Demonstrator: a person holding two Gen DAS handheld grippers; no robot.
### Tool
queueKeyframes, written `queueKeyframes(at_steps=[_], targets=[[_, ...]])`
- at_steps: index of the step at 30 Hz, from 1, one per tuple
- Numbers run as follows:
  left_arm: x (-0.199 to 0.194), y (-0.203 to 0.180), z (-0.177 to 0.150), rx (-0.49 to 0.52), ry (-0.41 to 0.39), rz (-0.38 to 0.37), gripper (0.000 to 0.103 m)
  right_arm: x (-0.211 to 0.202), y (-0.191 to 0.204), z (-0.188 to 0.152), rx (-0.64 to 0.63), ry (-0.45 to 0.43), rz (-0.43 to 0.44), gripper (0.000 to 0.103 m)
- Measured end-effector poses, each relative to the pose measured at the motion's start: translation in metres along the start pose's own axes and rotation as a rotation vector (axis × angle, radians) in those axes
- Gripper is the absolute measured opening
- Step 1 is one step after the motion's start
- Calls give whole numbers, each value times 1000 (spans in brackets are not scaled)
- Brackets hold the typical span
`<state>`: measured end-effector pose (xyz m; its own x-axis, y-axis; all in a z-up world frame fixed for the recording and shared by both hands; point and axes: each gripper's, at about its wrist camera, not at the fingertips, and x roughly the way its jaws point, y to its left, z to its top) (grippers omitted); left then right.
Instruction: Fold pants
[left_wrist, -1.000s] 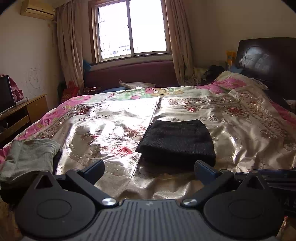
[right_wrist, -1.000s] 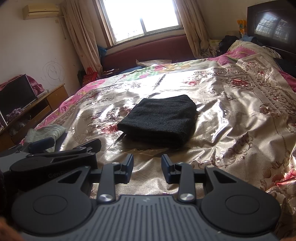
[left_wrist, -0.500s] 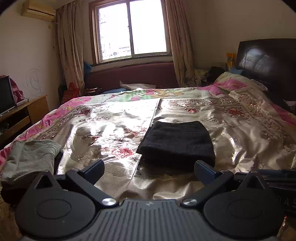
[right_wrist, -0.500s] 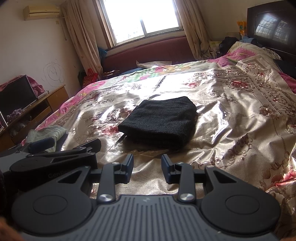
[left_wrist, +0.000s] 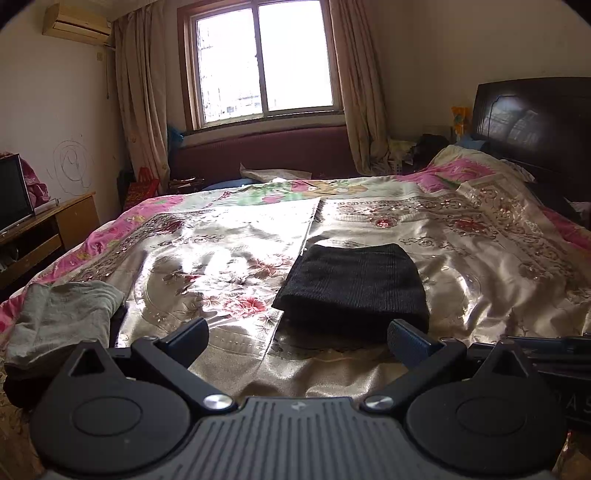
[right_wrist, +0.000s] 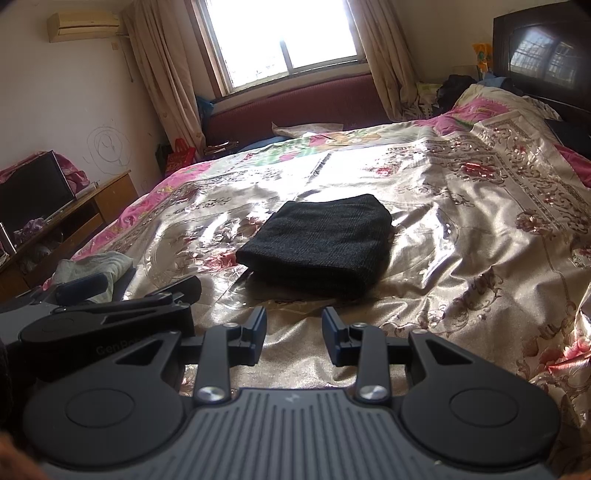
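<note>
Black pants (left_wrist: 352, 286) lie folded into a compact rectangle on the shiny floral bedspread (left_wrist: 207, 266); they also show in the right wrist view (right_wrist: 321, 240). My left gripper (left_wrist: 297, 334) is wide open and empty, held back from the near edge of the pants. My right gripper (right_wrist: 293, 334) is open with a narrower gap, empty, and apart from the pants. The left gripper shows at the lower left of the right wrist view (right_wrist: 127, 286).
A grey garment (left_wrist: 62, 317) lies crumpled at the bed's near left edge. A wooden TV cabinet (left_wrist: 48, 229) stands left of the bed. A dark headboard (left_wrist: 535, 122) is at the right, a maroon window seat (left_wrist: 266, 151) beyond.
Both grippers have drawn slightly up and back; the view tilts a little higher. The pants have not moved and both grippers stay empty.
</note>
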<state>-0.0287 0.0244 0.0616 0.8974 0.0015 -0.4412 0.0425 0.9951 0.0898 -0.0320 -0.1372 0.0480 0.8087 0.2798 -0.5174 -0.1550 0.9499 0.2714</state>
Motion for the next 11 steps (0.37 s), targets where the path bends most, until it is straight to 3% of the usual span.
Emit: queueKeyframes(at_steps=[11], targets=[[-1, 0, 1, -4, 3, 0, 103, -2, 1, 0, -3, -3, -1, 35]])
